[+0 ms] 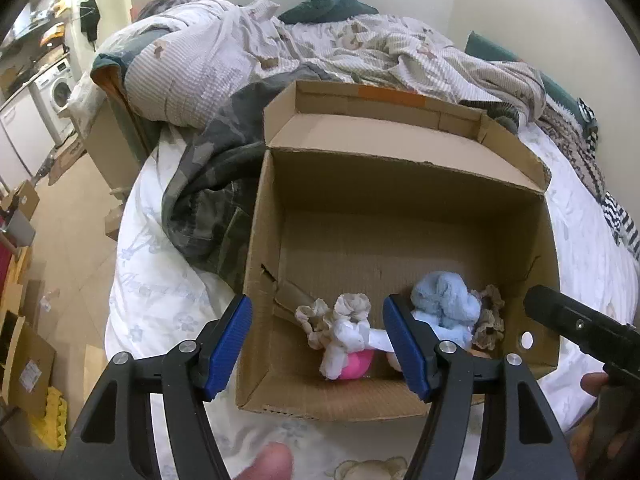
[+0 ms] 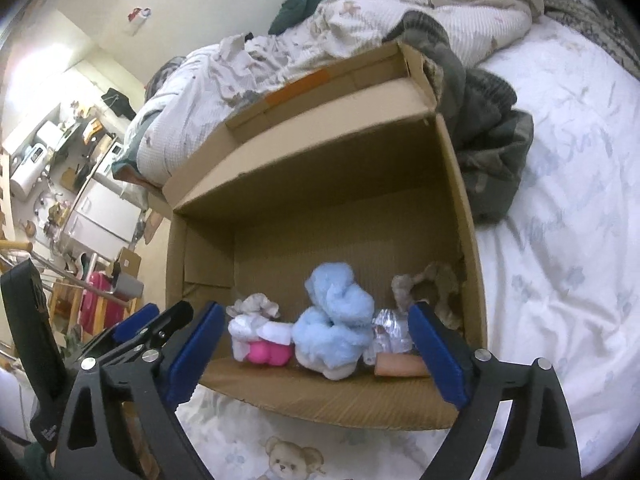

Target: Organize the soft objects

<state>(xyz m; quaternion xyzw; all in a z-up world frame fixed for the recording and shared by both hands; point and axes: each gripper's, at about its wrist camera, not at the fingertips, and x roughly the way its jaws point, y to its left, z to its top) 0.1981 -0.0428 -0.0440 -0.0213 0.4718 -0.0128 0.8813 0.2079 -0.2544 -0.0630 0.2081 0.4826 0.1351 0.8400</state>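
Both claws hang released and empty over the cardboard box's near wall — left gripper, right gripper — so I judge a drop just finished and the next move calls for fetching another piece. Along the near wall lie a white-and-pink sock bundle, a fluffy blue plush, crinkly silver wrap and beige scrunchies — the far half is bare corrugated floor.

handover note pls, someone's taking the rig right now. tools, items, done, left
Left tool: open, empty, over the near edge of the cardboard box.
Right tool: open, empty, at the same edge.
In the box, near side: light blue plush, white-and-pink soft item, beige scrunchie, silver crinkly item.
Done: those are boxed.
Left: no loose soft items visible on the bed sheet; check beyond view.
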